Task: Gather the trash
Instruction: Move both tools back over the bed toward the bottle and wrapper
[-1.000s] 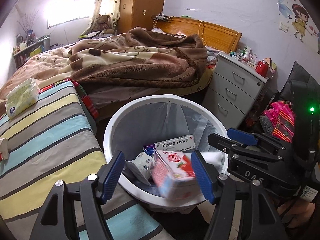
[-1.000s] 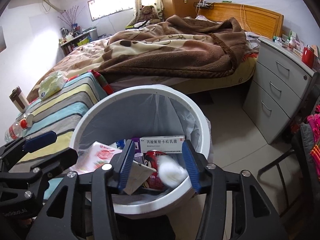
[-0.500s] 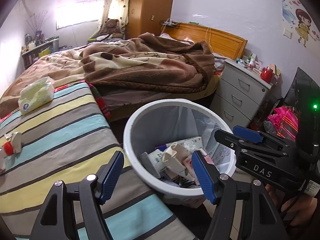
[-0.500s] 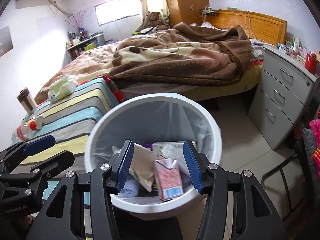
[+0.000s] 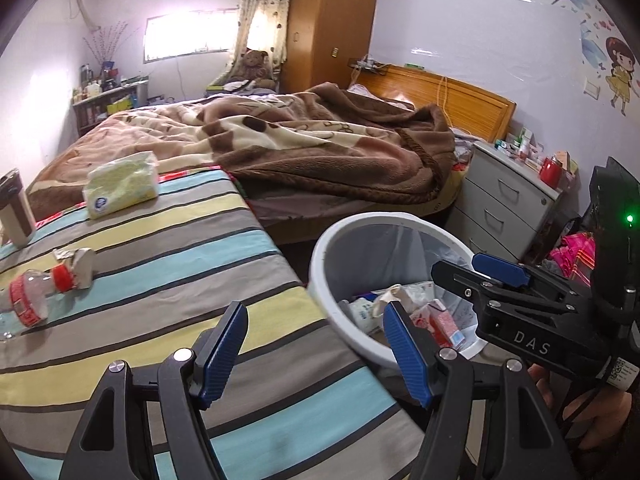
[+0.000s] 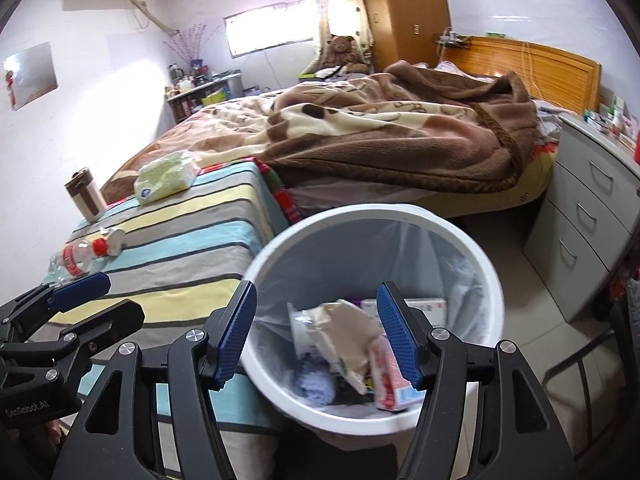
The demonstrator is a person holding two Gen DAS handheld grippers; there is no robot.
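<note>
**Both grippers empty over the bin**

Left gripper about half open, gripping nothing. Right gripper opening, nothing between jaws, right above the trash bin. Further left of both, on the striped cover: plastic bottle lying flat, red cap pointing toward bin.

Clear plastic bottle w/ red cap cut off at left edge; nightstand clutter too small to ID.
</note>
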